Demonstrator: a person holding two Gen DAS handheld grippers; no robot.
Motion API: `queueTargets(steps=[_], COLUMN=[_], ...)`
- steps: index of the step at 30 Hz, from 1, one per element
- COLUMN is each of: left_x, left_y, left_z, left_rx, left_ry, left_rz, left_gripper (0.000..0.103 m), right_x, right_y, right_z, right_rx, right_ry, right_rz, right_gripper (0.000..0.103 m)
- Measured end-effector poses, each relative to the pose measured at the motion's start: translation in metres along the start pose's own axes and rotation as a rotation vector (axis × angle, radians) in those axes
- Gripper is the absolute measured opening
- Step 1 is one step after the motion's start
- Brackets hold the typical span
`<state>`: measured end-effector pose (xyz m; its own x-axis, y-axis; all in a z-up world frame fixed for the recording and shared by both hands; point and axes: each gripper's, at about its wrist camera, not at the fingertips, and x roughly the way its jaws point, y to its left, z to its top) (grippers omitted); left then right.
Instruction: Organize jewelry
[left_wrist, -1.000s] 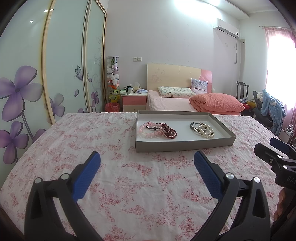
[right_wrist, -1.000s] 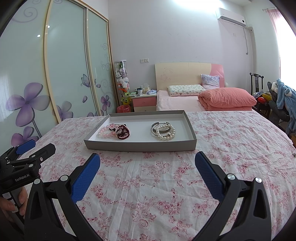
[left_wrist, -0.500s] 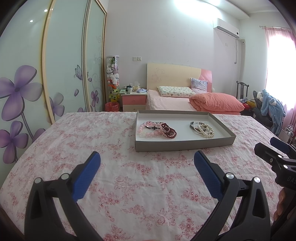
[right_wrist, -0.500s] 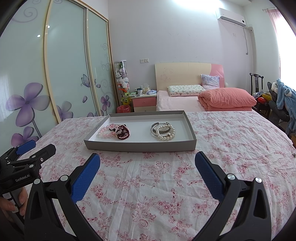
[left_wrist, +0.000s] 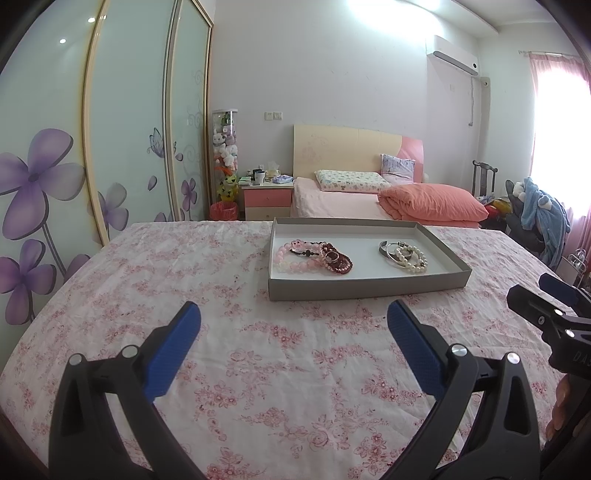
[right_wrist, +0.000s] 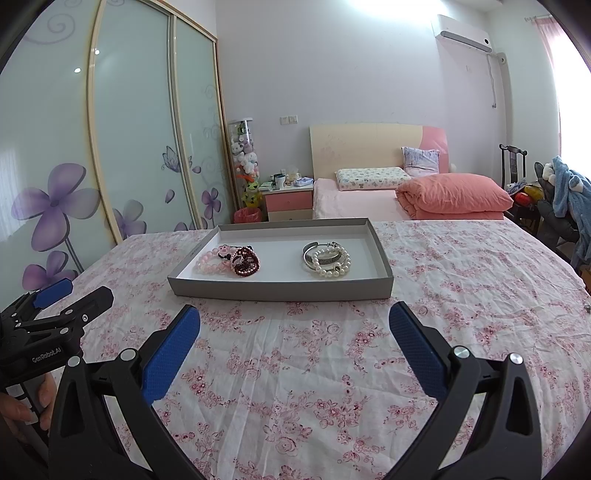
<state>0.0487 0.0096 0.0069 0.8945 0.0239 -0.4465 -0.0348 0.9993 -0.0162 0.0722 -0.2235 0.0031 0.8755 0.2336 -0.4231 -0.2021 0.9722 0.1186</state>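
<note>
A shallow grey tray (left_wrist: 365, 287) (right_wrist: 280, 290) with a white floor rests on the floral cloth. In its left half lie a pink bead bracelet (left_wrist: 286, 258) (right_wrist: 210, 260), a black cord bracelet and a dark red bead bracelet (left_wrist: 338, 260) (right_wrist: 246, 263). Its right half holds a white pearl bracelet (left_wrist: 412, 258) (right_wrist: 330, 264) over a silver bangle (left_wrist: 387, 248) (right_wrist: 309, 248). My left gripper (left_wrist: 293, 317) hovers open, well short of the tray, with nothing between its fingers. The right gripper (right_wrist: 294, 318) is also open and empty, in front of the tray.
The pink floral cloth (left_wrist: 258, 343) covers a broad surface around the tray. Behind stand a bed with an orange quilt (left_wrist: 432, 201), a pink nightstand (left_wrist: 267, 197) and sliding wardrobe doors (left_wrist: 110, 147). A chair with blue clothing (left_wrist: 543, 218) is at the right.
</note>
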Motion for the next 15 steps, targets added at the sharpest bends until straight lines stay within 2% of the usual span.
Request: queueTargets(steps=[15], left_x=[-0.0001], left_y=[-0.0018], left_z=[-0.0003], left_rx=[0.005], left_ry=[0.004], left_rz=[-0.009], left_gripper=[0.099], right_x=[0.0001], right_y=[-0.0002], right_z=[0.0005], right_rx=[0.001], right_ry=[0.0], right_rz=[0.0], right_gripper=[0.101])
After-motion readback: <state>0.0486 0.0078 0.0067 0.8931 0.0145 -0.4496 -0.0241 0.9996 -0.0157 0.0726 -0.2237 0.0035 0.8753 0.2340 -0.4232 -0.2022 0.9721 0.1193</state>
